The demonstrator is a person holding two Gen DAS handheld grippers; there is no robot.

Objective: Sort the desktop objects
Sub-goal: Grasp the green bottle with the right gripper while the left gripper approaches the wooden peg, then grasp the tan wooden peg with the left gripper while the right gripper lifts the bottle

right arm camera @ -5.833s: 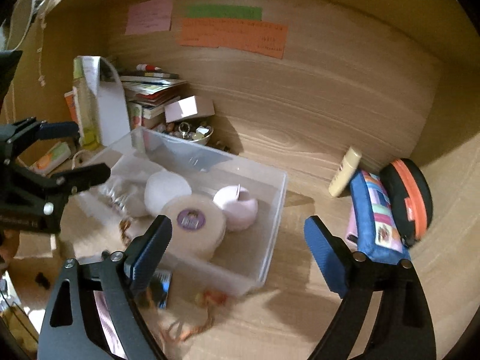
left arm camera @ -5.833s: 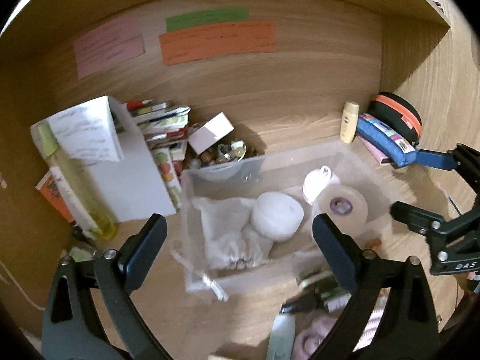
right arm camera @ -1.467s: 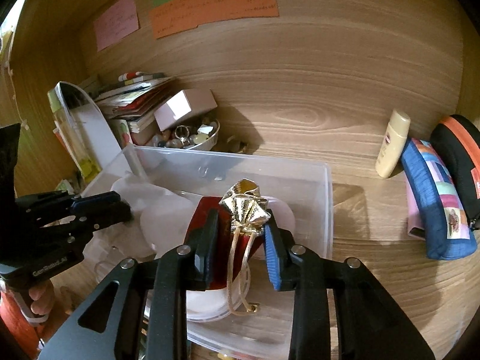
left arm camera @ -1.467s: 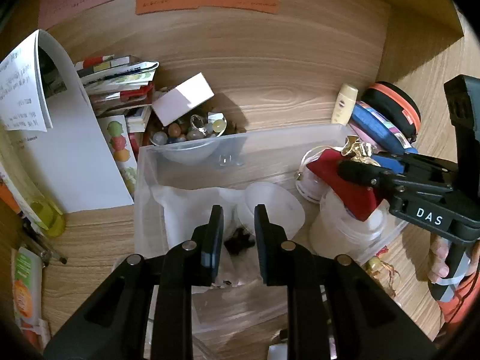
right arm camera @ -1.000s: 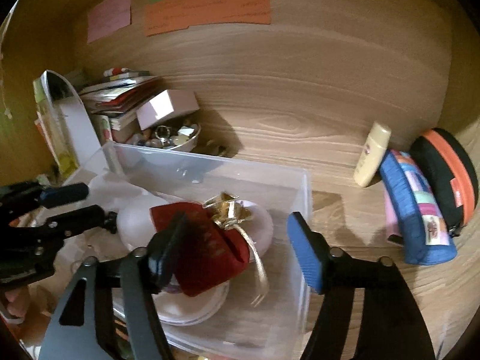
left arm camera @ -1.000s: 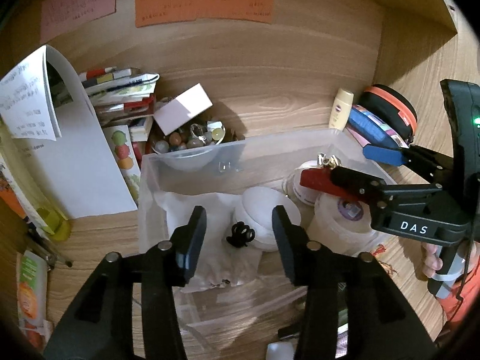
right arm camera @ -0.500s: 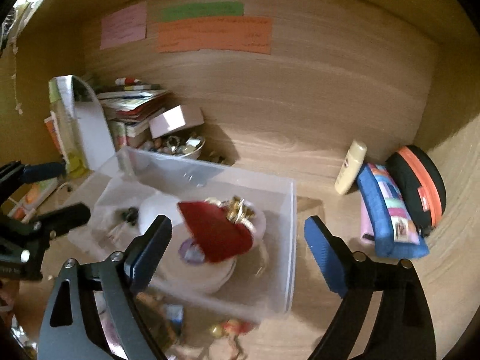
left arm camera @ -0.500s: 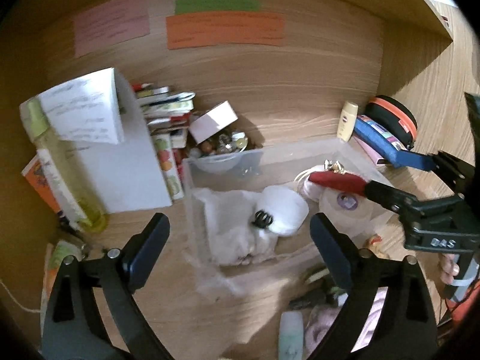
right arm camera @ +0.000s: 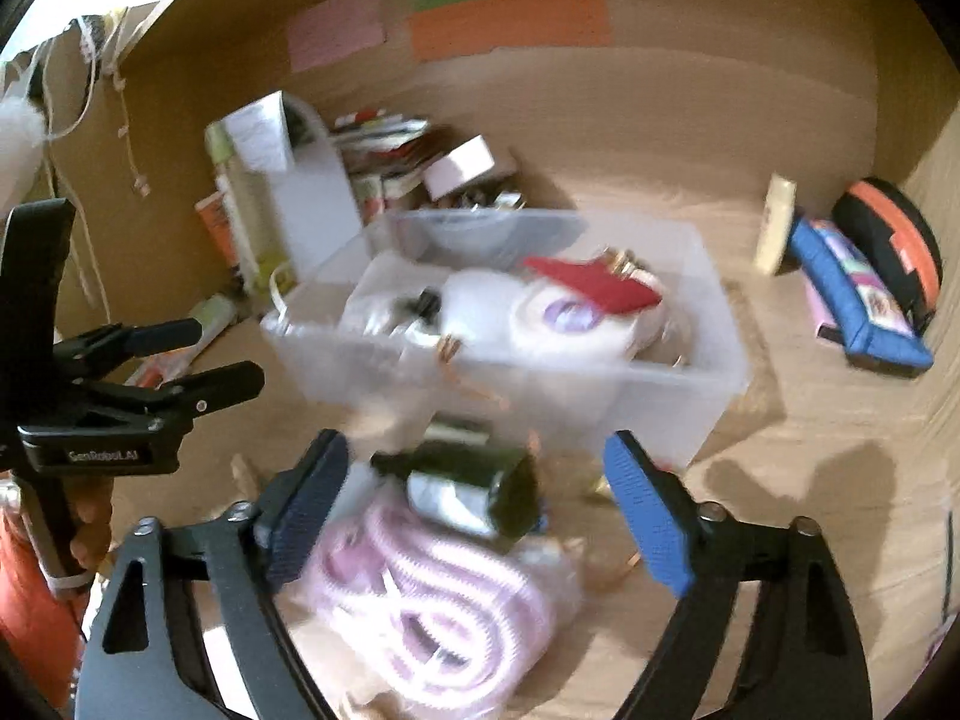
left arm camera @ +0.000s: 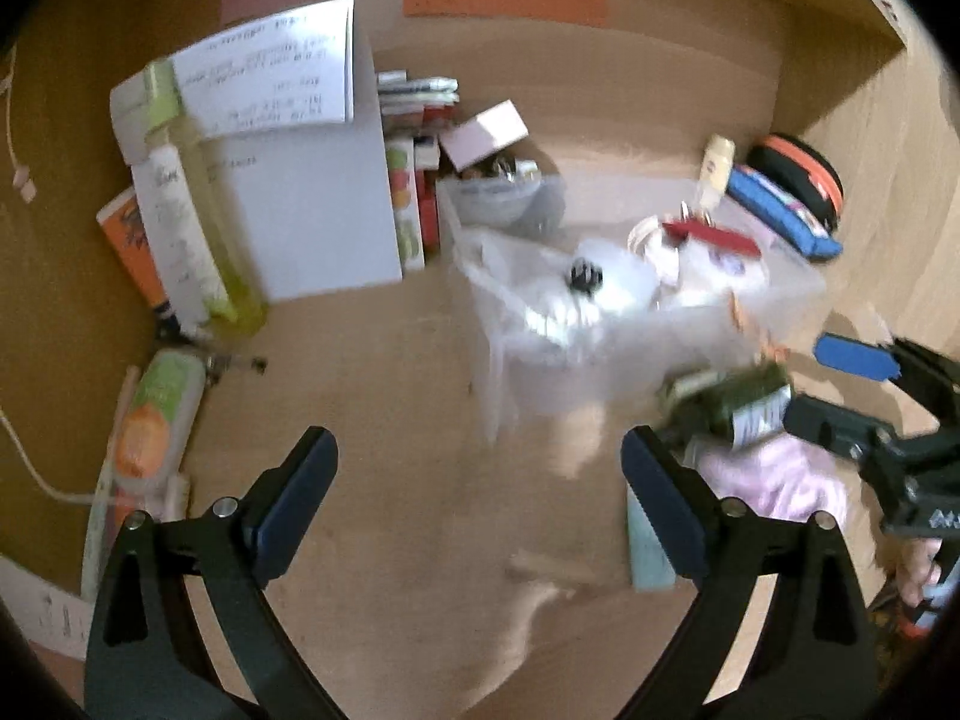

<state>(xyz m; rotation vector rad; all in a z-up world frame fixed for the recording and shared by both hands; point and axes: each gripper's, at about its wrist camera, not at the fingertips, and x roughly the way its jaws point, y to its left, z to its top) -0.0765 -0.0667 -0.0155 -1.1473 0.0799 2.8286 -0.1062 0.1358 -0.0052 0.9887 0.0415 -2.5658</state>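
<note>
Left gripper (left arm camera: 480, 480): jaws spread wide, holding nothing, above bare desk (left arm camera: 390, 396) in front of the clear bin's left wall.
Right gripper (right arm camera: 474, 504): released and empty, its 2 fingers straddling the dark green bottle (right arm camera: 474, 495).
Step in hand: judged to be picking the next loose item; the bottle lies on its side across the pink coiled bundle (right arm camera: 432, 594), just in front of the bin's near wall.
How to do it well: close across the bottle's round body, not its neck, and lift straight so the soft bundle beneath does not drag along.
Clear bin (right arm camera: 708, 324): stands mid-desk toward the back wall; holds a red pouch with gold tie (right arm camera: 591, 285) lying on a white tape roll (right arm camera: 570, 324), a white round piece beside it at left, and a small black clip (left arm camera: 585, 273).
Small bowl (left arm camera: 498, 204): behind the bin's back-left corner, holds small trinkets too blurred to name.
Right back corner of desk: blue pencil case (right arm camera: 858, 300) and black-and-orange pouch (right arm camera: 894, 234), touching.
</note>
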